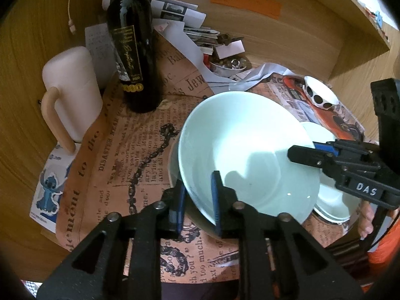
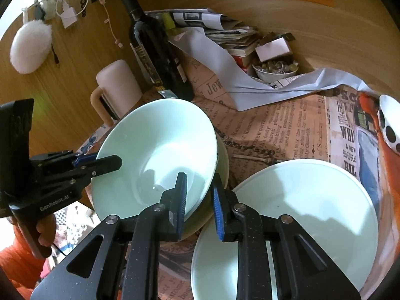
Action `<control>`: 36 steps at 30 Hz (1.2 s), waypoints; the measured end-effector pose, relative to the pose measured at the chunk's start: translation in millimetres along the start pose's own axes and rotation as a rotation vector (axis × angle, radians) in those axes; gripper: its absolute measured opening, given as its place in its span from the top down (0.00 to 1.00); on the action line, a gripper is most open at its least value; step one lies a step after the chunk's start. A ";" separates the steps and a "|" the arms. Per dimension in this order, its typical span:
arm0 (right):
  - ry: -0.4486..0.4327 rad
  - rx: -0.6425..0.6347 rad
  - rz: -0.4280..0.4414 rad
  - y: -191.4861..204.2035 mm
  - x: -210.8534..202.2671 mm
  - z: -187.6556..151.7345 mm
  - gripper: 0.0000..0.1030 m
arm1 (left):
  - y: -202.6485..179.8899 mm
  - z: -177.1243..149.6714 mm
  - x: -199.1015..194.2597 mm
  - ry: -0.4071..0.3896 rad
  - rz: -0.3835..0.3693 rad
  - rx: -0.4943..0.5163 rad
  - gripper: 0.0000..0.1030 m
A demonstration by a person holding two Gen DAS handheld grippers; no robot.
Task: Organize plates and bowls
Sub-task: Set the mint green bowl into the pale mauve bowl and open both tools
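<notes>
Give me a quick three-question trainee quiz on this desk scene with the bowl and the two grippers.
1. True or false: the pale green bowl lies flat on the table.
2. What stands behind the bowl? A) wine bottle B) kettle C) vase
3. In the right wrist view, what lies just right of the right gripper?

Key: 1 false, it is tilted, with both grippers at its rim. 2 A. 3 the plate.

Left hand-held gripper point(image 1: 198, 201) angles downward, its blue-padded jaws straddling the near rim of the tilted pale bowl point(image 1: 247, 145) with a slight gap showing; right hand-held gripper point(image 2: 198, 201) angles down likewise, jaws pinching the opposite rim; a hand point(image 2: 45, 232) in an orange sleeve point(image 2: 17, 267) grips the left handle.
</notes>
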State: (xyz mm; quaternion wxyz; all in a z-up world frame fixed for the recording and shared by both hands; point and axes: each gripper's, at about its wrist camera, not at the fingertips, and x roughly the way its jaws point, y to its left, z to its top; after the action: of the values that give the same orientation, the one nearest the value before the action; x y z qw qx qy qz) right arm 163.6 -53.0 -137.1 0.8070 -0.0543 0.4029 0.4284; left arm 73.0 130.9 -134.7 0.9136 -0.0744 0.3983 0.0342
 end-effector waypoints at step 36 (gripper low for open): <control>-0.040 -0.038 -0.060 -3.9 -13.4 0.1 0.81 | -2.6 9.7 -18.3 -0.076 0.055 0.048 0.41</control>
State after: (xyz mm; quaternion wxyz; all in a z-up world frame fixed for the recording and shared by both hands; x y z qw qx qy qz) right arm 162.3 -64.1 -128.7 0.8261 -0.0730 0.3768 0.4127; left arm 67.9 129.9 -114.5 0.9283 -0.0402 0.3658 0.0524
